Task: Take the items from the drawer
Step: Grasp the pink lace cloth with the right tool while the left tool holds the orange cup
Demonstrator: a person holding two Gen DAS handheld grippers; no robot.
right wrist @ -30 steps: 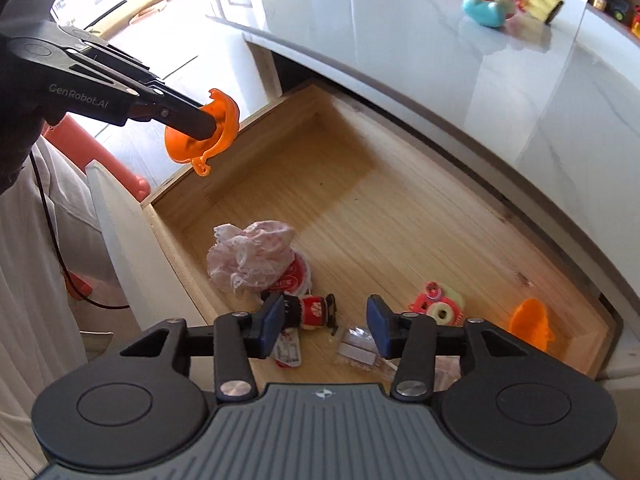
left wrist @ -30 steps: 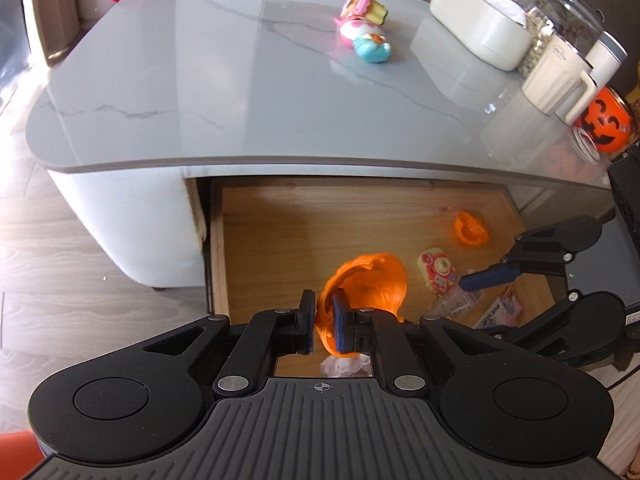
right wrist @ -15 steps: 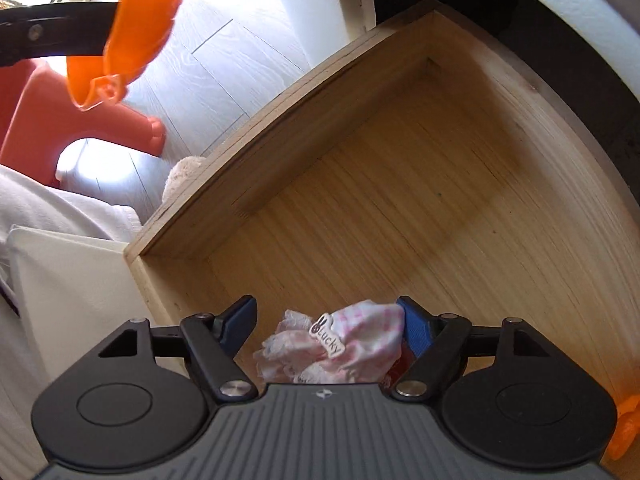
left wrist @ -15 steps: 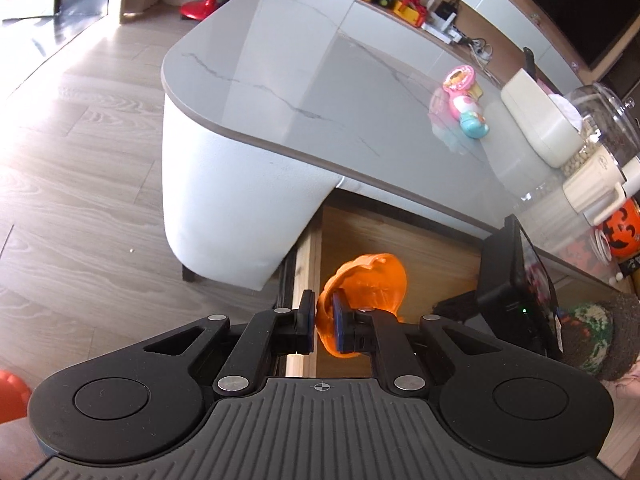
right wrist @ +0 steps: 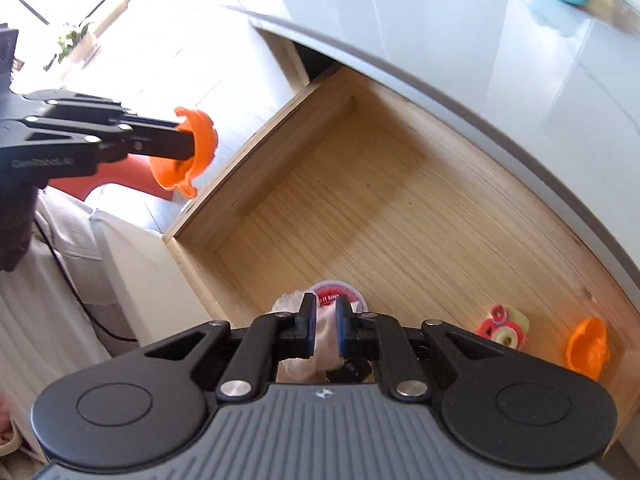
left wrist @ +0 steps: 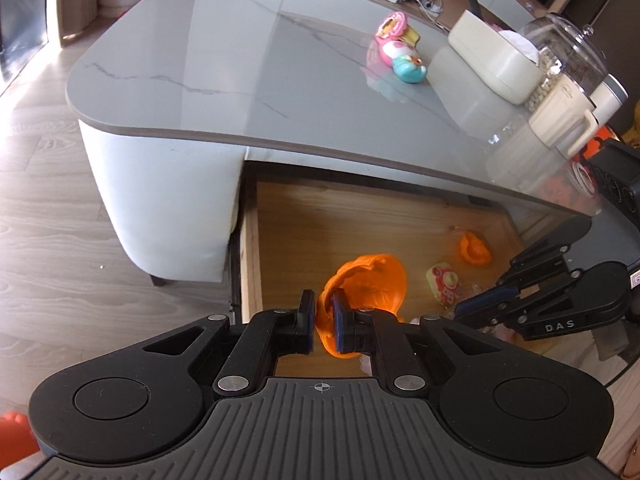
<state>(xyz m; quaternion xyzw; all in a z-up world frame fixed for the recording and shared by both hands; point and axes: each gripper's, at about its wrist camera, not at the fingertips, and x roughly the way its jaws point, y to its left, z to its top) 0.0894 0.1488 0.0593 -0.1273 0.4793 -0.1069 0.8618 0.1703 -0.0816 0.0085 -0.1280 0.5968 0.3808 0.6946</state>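
Gripping an orange toy, my left gripper has its pads clamped on the toy's thin edge; the piece is glossy, translucent plastic, cupped like a shell with a frilled rim and a small curled tip hanging below. It hangs above the open drawer, near the left wall.

My right gripper has just been closing and now pinches a bunched pink-and-white cloth between its pads, low over the drawer floor at the near side. The cloth is soft, crumpled and pale, and spills below the fingers. Just beyond the tips lies a round red-and-white lid, partly under the cloth.

Right of my right gripper, on the wooden floor, rest a small pink and cream toy and, further right, a second orange toy of the same glossy plastic. The rest of the drawer floor ahead is bare, pale wood grain.

Beyond my left gripper, the grey table carries a pink toy and a teal toy.
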